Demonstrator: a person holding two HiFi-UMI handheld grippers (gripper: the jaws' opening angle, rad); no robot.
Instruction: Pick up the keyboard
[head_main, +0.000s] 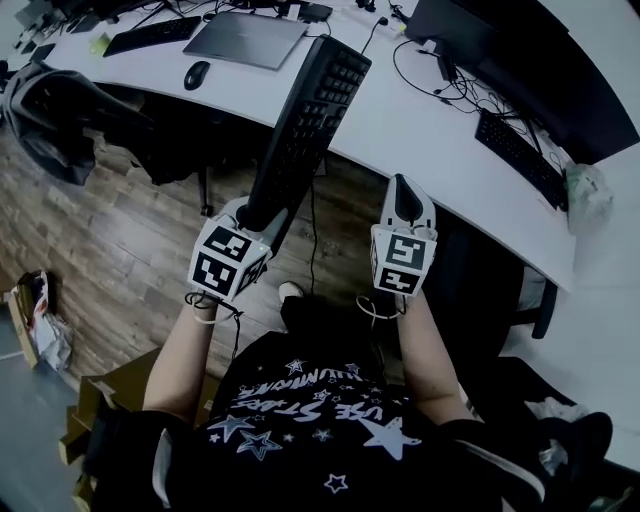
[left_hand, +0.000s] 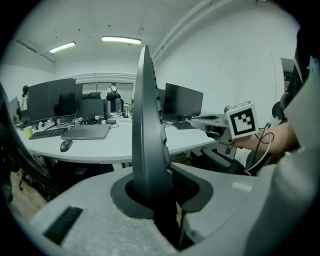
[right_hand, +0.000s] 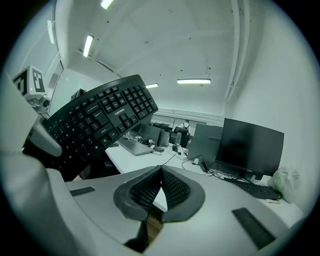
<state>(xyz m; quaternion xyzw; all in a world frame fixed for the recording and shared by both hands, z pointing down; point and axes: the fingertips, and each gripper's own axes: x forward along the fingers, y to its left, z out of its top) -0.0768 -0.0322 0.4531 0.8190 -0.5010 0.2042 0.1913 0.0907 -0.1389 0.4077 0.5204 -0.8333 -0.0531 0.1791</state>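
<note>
My left gripper (head_main: 262, 213) is clamped on the near end of the keyboard (head_main: 312, 115), which slants up over the edge of the desk (head_main: 410, 125), clear of it. My right gripper (head_main: 405, 192), jaws together and empty, hangs just short of the desk. The lift looks done; next I'd steady it.

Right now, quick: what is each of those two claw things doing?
Left gripper: closed on the keyboard.
Right gripper: closed, with nothing between its jaws.
</note>
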